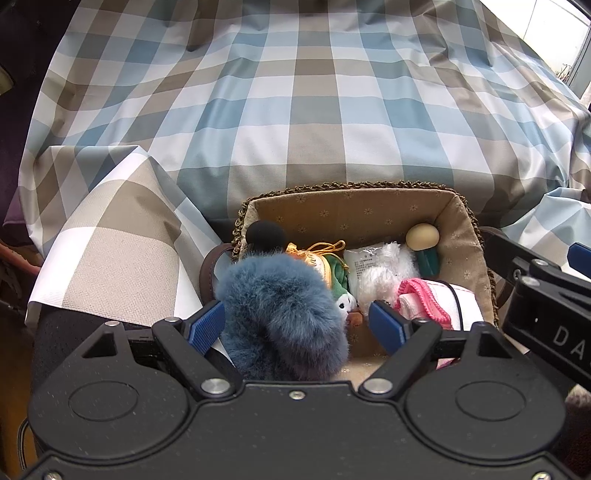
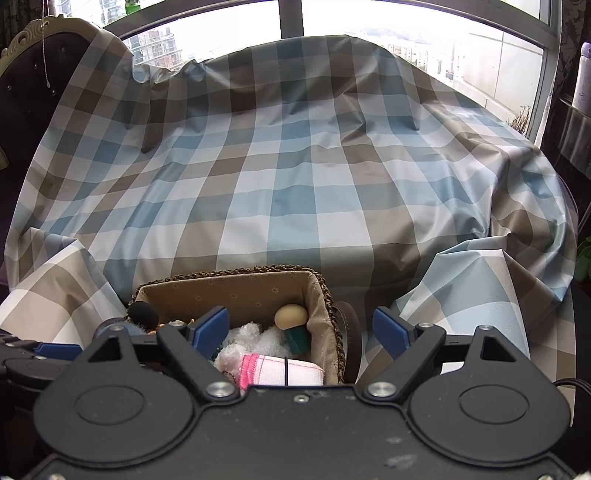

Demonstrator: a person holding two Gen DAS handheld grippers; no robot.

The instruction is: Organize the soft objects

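A woven basket (image 1: 369,206) with a tan lining sits on the checked cloth; it also shows in the right wrist view (image 2: 236,284). In it lie a blue furry toy (image 1: 284,317), a white fluffy toy (image 1: 384,273), a pink-edged white cloth (image 1: 439,299), a green and yellow plush (image 1: 332,269), a black pom (image 1: 264,234) and a mushroom-shaped toy (image 1: 423,240). My left gripper (image 1: 297,325) is open, its fingers either side of the blue furry toy, not pressing it. My right gripper (image 2: 301,330) is open and empty above the basket's right wall.
A blue, tan and white checked cloth (image 2: 295,177) covers the whole surface, with folded-up corners at the near left (image 1: 110,236) and near right (image 2: 472,291). A dark carved chair back (image 2: 33,74) stands at the left. Windows (image 2: 406,22) run behind.
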